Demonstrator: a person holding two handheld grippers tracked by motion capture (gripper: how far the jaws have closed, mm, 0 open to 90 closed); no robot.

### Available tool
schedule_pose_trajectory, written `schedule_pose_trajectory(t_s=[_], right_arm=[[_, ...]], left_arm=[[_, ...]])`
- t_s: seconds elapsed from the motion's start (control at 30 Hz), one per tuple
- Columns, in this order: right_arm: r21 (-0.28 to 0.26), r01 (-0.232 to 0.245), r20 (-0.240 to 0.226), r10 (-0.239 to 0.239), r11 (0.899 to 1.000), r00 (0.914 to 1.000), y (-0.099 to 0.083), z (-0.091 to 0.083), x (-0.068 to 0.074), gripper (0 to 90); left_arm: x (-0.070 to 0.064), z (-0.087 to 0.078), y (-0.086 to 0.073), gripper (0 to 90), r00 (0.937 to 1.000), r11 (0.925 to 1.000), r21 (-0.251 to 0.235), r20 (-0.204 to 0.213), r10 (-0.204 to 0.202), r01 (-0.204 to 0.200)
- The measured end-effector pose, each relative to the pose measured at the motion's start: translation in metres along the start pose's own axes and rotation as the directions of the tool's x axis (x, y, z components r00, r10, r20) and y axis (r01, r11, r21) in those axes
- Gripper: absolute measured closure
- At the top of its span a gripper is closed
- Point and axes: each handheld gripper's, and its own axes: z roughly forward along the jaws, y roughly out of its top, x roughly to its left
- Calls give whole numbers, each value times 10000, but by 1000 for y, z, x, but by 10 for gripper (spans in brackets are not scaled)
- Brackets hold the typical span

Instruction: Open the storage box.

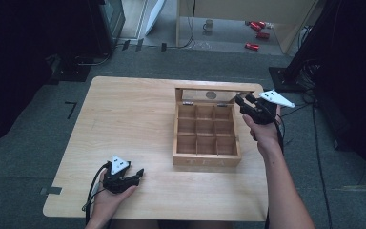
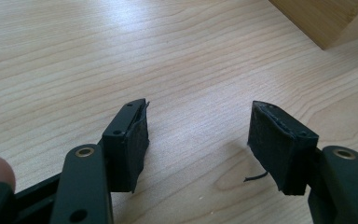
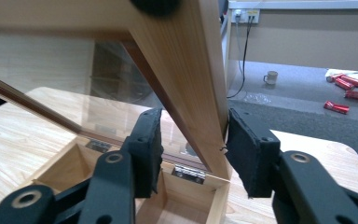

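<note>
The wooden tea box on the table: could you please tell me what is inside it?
The tea box stands open, and its nine compartments look empty in the high view. The right hand-held gripper straddles the raised lid. In the right gripper view, its jaws hide most compartment floors.

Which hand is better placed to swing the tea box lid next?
Right. The right hand-held gripper already straddles the lid frame's edge, while the left hand-held gripper rests open over bare table, away from the tea box.

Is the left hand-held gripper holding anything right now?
No, the left hand-held gripper has its jaws spread apart over the bare table, with nothing between them.
</note>
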Motion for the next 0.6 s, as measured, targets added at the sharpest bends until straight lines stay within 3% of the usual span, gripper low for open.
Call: schedule_pose_trajectory(t_s=[0.07,0.6], right_arm=[[-24,40,151,-40,10000,9999,-1,2,-2,637],[-389,6,527,15,9992,9986,6,16,-3,656]], left_arm=[[0,0,0,390,10000,10000,5,-5,6,-6],[-3,0,0,395,9997,9998,44,-130,190,-189]])
